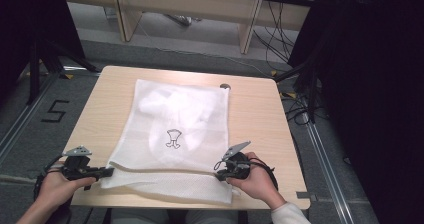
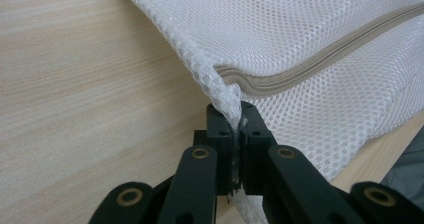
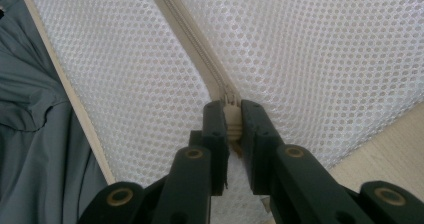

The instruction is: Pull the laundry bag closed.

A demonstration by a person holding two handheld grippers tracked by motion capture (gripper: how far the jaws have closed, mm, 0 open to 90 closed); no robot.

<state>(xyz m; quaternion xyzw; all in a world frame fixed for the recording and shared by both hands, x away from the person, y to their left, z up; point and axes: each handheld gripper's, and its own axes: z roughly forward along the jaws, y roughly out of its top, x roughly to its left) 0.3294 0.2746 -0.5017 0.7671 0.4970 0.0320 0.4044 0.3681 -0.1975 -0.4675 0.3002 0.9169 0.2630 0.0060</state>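
A light wooden tabletop (image 1: 260, 109) stands on grey floor (image 1: 30, 129), with cables (image 1: 280, 39) trailing beyond its far edge and dark drapes at both sides. A white mesh laundry bag (image 1: 175, 129) lies flat over the middle of the tabletop, its near end reaching almost to the near edge; bare wood runs along the bag's left, right and far sides. The left gripper (image 1: 107, 172) sits at the bag's near left corner, its jaws clamped on a pinch of mesh (image 2: 231, 101) by the end of the zipper (image 2: 320, 59). The right gripper (image 1: 218, 169) sits near the bag's near right corner, jaws closed on the zipper pull (image 3: 232, 119).
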